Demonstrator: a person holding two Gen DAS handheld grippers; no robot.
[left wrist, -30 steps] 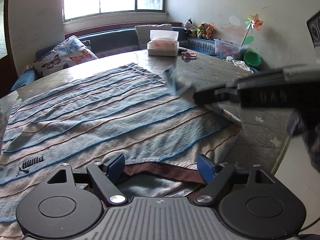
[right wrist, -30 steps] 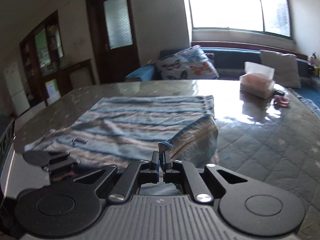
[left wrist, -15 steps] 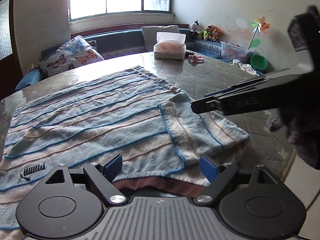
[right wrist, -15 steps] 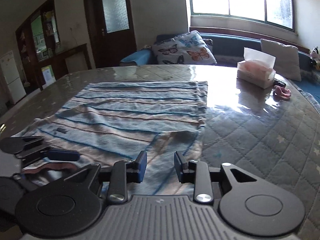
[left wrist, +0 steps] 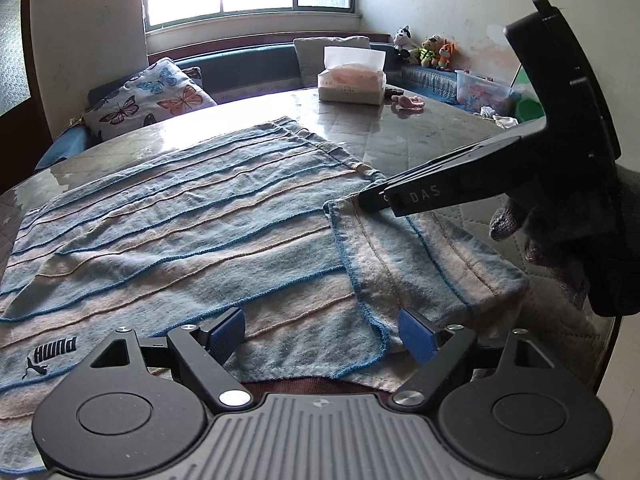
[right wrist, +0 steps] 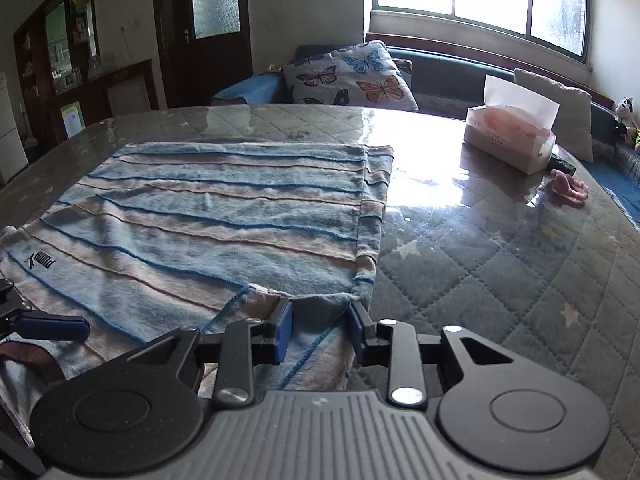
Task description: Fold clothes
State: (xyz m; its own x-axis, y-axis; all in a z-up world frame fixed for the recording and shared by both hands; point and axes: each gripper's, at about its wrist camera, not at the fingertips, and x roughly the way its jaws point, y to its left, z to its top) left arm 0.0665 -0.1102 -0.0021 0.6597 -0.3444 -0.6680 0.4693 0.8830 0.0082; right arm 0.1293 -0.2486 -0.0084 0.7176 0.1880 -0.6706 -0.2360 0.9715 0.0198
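- The left gripper (left wrist: 322, 336) hovers low over the near edge of the tabletop (left wrist: 420, 128), its blue-padded jaws spread wide with nothing between them.
- Under it lies the striped shirt (left wrist: 192, 232), spread flat across the near half of the tabletop, pale blue and pink with thin blue lines; a dark maroon band shows at its nearest edge.
- A black logo (left wrist: 52, 354) is printed on the shirt near its near left corner, seen from the left wrist view.
- The sleeve (left wrist: 416, 268) on the right side is folded inward, lying on top of the shirt's body near the tabletop's right edge.
- The right gripper (right wrist: 318, 332) sits just over that folded sleeve; its jaws stand moderately open, and the cloth lies under and between them without being pinched.
- In the left wrist view the right gripper reaches in from the right, its tips touching or just above the far end of the sleeve; a hand (left wrist: 560, 248) in a dark grey glove holds it.
- The far half of the tabletop is glossy, with a quilted star pattern showing through.
- A tissue box (left wrist: 352, 86) stands near the far edge, with a small pink item (left wrist: 408, 101) just to its right.
- Beyond the far edge runs a blue bench (right wrist: 448, 68) under the window, carrying a butterfly cushion (right wrist: 348, 76) and a plain grey cushion (right wrist: 560, 108).
- Stuffed toys (left wrist: 424, 50) sit in the far right corner of the room.
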